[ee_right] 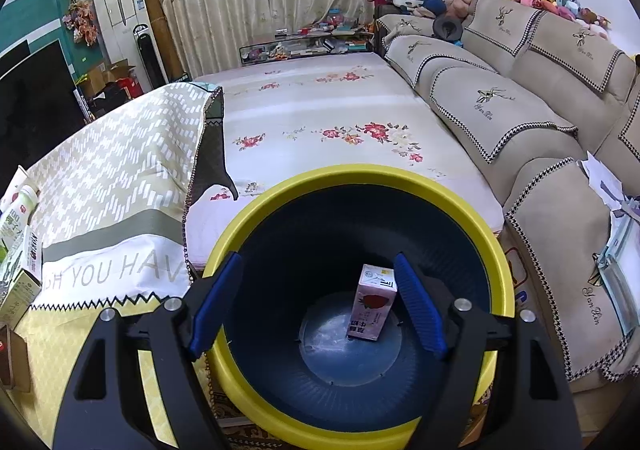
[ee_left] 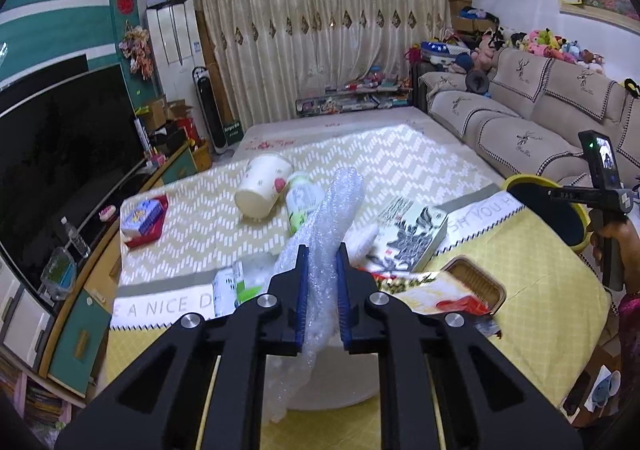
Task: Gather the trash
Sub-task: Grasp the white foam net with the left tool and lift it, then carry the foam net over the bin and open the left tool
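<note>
My left gripper (ee_left: pixel 323 248) is shut on a long roll of clear bubble wrap (ee_left: pixel 340 202), its blue pads pressing the wrap from both sides above the table. More trash lies on the tablecloth (ee_left: pixel 540 290): a tipped paper cup (ee_left: pixel 264 186), a green-and-white bottle (ee_left: pixel 300 202), an ink-patterned box (ee_left: pixel 412 234), a green-and-white carton (ee_left: pixel 230 286) and a torn snack wrapper (ee_left: pixel 452 290). My right gripper (ee_right: pixel 318 256) hangs open over a yellow-rimmed blue bin (ee_right: pixel 360 174). A pink milk carton (ee_right: pixel 374 302) lies on the bin's bottom, below the fingers and apart from them.
A dark TV (ee_left: pixel 60 150) on a low cabinet lines the left side. A beige sofa (ee_right: pixel 500 102) runs along the right, with papers (ee_right: pixel 616 194) on its near seat. A flowered floor mat (ee_right: pixel 320 110) spreads beyond the bin. A red-and-blue box (ee_left: pixel 144 220) sits at the table's far-left corner.
</note>
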`<state>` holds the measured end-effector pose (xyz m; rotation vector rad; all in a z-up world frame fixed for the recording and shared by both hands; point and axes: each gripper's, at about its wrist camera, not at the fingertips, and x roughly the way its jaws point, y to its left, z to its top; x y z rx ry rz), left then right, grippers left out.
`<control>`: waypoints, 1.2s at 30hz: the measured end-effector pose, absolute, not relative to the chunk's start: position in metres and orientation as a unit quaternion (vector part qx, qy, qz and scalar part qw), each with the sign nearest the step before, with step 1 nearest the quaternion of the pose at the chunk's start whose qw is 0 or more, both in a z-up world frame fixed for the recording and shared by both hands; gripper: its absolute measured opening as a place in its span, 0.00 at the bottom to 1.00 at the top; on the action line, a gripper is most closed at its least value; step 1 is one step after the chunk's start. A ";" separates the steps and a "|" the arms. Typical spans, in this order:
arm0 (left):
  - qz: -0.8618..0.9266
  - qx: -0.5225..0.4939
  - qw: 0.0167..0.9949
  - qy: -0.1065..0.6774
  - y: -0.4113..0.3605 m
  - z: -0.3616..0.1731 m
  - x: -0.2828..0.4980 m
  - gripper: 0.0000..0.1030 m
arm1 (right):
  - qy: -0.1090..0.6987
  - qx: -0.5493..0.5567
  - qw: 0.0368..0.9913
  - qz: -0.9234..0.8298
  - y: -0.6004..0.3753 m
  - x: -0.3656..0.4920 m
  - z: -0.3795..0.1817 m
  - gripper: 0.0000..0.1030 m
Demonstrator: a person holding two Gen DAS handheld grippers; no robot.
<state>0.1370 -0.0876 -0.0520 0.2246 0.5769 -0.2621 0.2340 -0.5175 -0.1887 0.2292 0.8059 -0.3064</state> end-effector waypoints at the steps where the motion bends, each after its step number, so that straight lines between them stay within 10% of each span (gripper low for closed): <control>1: -0.130 0.111 0.945 0.278 -0.089 -0.048 0.136 0.13 | 0.387 0.113 0.903 -0.148 -0.518 0.233 -0.188 0.72; 15: -0.295 0.096 0.920 0.239 -0.232 0.001 0.127 0.13 | 0.314 0.120 0.922 -0.191 -0.545 0.160 -0.143 0.75; 30: -0.424 0.116 0.836 0.329 -0.489 -0.073 0.188 0.15 | 0.285 0.139 0.912 -0.261 -0.605 0.077 -0.142 0.78; 36: -0.410 0.122 0.842 0.327 -0.523 -0.098 0.210 0.43 | 0.291 0.149 0.910 -0.255 -0.613 0.077 -0.149 0.78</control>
